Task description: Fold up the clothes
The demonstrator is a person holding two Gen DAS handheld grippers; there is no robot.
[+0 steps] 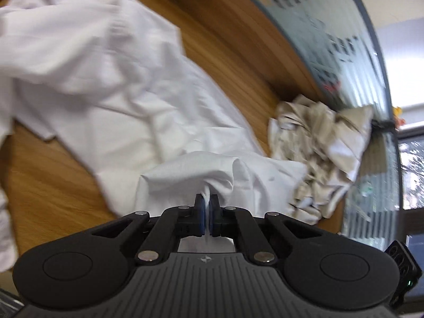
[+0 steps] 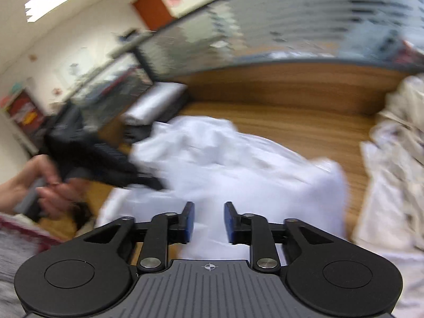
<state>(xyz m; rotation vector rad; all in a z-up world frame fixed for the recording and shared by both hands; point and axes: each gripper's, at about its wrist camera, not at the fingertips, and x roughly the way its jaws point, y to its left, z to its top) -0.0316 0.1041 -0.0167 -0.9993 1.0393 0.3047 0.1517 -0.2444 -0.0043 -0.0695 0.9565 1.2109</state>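
A white shirt (image 1: 111, 87) lies spread and rumpled on the wooden table (image 1: 47, 185). My left gripper (image 1: 207, 204) is shut on a pinched fold of the shirt's edge. In the right wrist view the same white shirt (image 2: 238, 169) lies below and ahead of my right gripper (image 2: 209, 220), which is open and empty just above the cloth. The left gripper (image 2: 106, 164) and the hand holding it show blurred at the left, at the shirt's edge.
A crumpled beige and white garment (image 1: 318, 153) lies heaped at the table's far right, and shows in the right wrist view (image 2: 397, 159) too. A frosted glass partition (image 1: 331, 39) borders the table. A silver and black object (image 2: 153, 103) sits at the table's back left.
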